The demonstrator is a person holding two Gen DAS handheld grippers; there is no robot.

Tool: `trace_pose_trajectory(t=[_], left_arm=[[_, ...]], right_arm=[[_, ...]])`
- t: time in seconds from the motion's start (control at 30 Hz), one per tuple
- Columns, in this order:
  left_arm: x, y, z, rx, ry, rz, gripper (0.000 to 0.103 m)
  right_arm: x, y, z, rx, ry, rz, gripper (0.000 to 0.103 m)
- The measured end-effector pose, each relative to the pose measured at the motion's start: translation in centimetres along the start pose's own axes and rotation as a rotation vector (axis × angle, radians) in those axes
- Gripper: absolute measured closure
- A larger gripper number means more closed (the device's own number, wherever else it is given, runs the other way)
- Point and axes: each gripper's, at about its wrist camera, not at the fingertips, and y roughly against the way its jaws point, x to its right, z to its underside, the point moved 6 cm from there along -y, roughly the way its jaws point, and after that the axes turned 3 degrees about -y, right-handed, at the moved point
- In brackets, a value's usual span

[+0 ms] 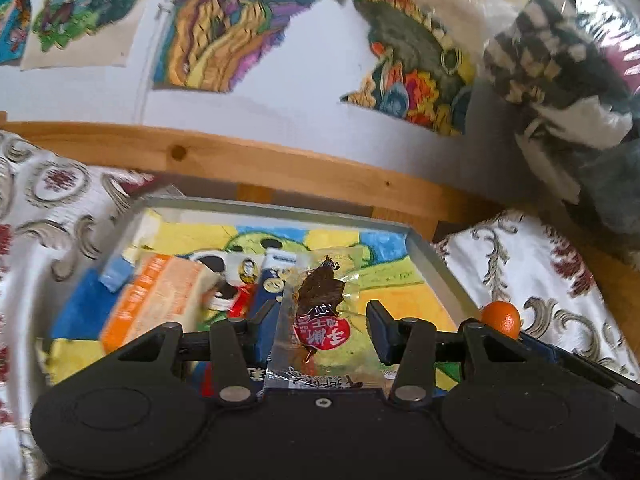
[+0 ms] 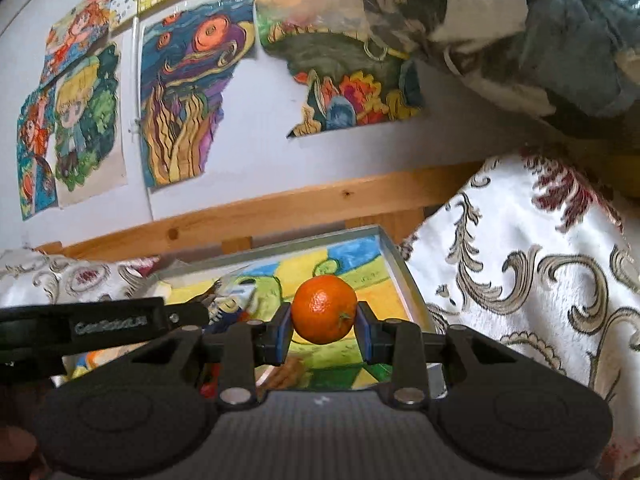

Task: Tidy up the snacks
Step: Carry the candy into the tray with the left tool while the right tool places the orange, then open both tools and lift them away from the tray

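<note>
The right gripper [image 2: 323,332] is clamped on a small orange mandarin [image 2: 324,309], its two blue-faced fingers pressing the fruit from either side; the peel is bright, finely dimpled, with a small green stem scar turned toward the right finger, and the fruit hangs above the near right part of a shallow grey tray [image 2: 400,272] whose floor is a crayon-coloured picture in yellow, green and blue. In the left wrist view the same mandarin [image 1: 501,319] shows just past the tray's right rim [image 1: 440,264]. The left gripper [image 1: 323,326] has its fingers spread apart, and between them lies a clear snack packet [image 1: 320,312] with a dark brown piece inside and a round red label with white characters; whether either finger touches it cannot be told. Left of it in the tray lie an orange carton [image 1: 160,300] and a dark blue packet [image 1: 266,296]. The tray rests on a white patterned cloth [image 1: 532,280] before a wooden rail [image 1: 280,164]
</note>
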Motion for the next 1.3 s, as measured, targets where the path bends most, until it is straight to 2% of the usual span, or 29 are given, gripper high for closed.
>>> trace_pose_trajectory(t=[0.2,0.4,0.43,0.47,0.53,0.6,0.67,0.7,0.77,0.9,1.0,1.07,1.17,1.3], left_arm=[[-0.4,-2.4,1.5,-0.079,0.039,0.004,0.053],[-0.4,-2.6,1.9,-0.087,0.036,-0.003,0.052],[-0.4,-2.6,1.9,-0.091,0.04,-0.004,0.051],[-0.4,-2.7,1.8,-0.097,0.044,-0.005,0.052],[-0.6,-2.8,1.7,-0.119,0.064,0.0,0.041],[-1.0,-2.7,1.6,-0.128,0.107,-0.01,0.028],[-1.5,-2.3,1.2,-0.131,0.151,-0.016,0.023],[-1.6,-2.0,1.0,-0.13,0.166,-0.019,0.02],[-1.9,-1.2,0.3,-0.117,0.177,-0.032,0.015],[-2.0,1.1,-1.6,-0.061,0.167,-0.063,0.002],[-1.9,3.1,-2.8,-0.03,0.152,-0.077,0.001],[-1.9,4.8,-3.5,-0.003,0.133,-0.103,0.001],[-2.0,7.4,-4.3,0.021,0.111,-0.126,0.001],[-2.3,11.2,-4.7,0.047,0.107,-0.152,0.001]], right_arm=[[0.8,-1.1,1.7,-0.056,-0.054,-0.013,0.066],[1.0,-1.2,1.9,-0.069,-0.065,-0.002,0.066],[0.9,-1.2,1.9,-0.07,-0.062,0.001,0.064],[0.9,-1.2,1.9,-0.066,-0.059,0.005,0.058],[0.9,-1.1,1.7,-0.062,-0.058,-0.005,0.047],[0.8,-1.1,1.6,-0.062,-0.056,-0.004,0.042],[0.9,-0.8,1.4,-0.054,-0.048,0.01,0.036],[0.9,-0.5,1.2,-0.047,-0.046,0.018,0.034],[0.9,0.2,0.6,-0.027,-0.039,0.028,0.024],[0.6,2.2,-1.2,0.03,-0.01,0.041,0.014],[0.1,4.1,-2.8,0.077,0.01,0.045,0.0],[-0.3,5.5,-3.7,0.112,0.019,0.062,0.0],[-0.7,7.3,-4.8,0.118,0.032,0.099,0.0],[-1.1,10.4,-5.2,0.131,0.027,0.097,0.0]])
